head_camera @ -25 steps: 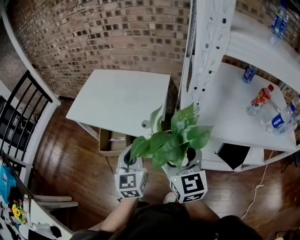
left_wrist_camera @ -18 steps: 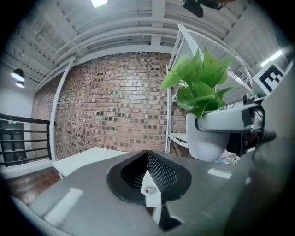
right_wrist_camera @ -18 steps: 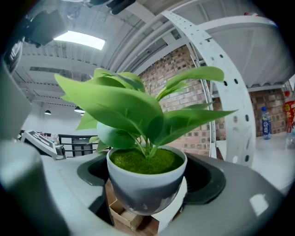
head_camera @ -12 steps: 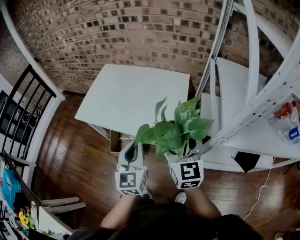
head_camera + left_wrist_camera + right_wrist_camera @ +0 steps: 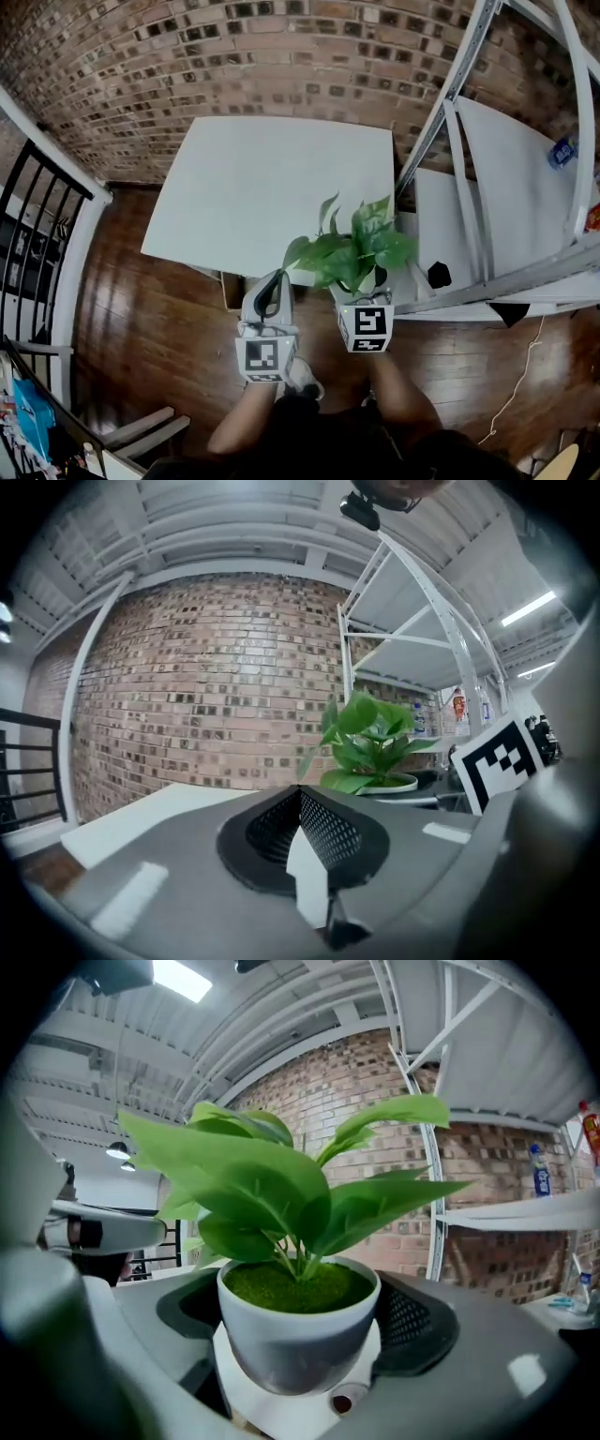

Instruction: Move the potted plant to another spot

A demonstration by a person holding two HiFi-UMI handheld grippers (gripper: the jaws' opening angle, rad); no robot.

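The potted plant [image 5: 356, 251], green leaves in a small white pot [image 5: 298, 1335], is held in my right gripper [image 5: 362, 287], whose jaws are shut on the pot's two sides. In the head view it hangs upright over the near right corner of the white table [image 5: 253, 187]. My left gripper [image 5: 269, 289] is beside it on the left, level, with its jaws shut and nothing between them [image 5: 300, 799]. From the left gripper view the plant [image 5: 370, 747] shows to the right, with the right gripper's marker cube [image 5: 497, 758] beside it.
White metal shelving [image 5: 487, 234] stands close on the right, with a bottle [image 5: 562, 150] and a black object [image 5: 439, 274] on its shelves. A brick wall [image 5: 234, 56] runs behind the table. A cardboard box [image 5: 231, 291] sits under the table. A black railing [image 5: 37, 225] is at left.
Both grippers and the plant have moved forward and down towards the white table's near right corner. The shelf with the bottles has slid off to the right. Neither grip has changed.
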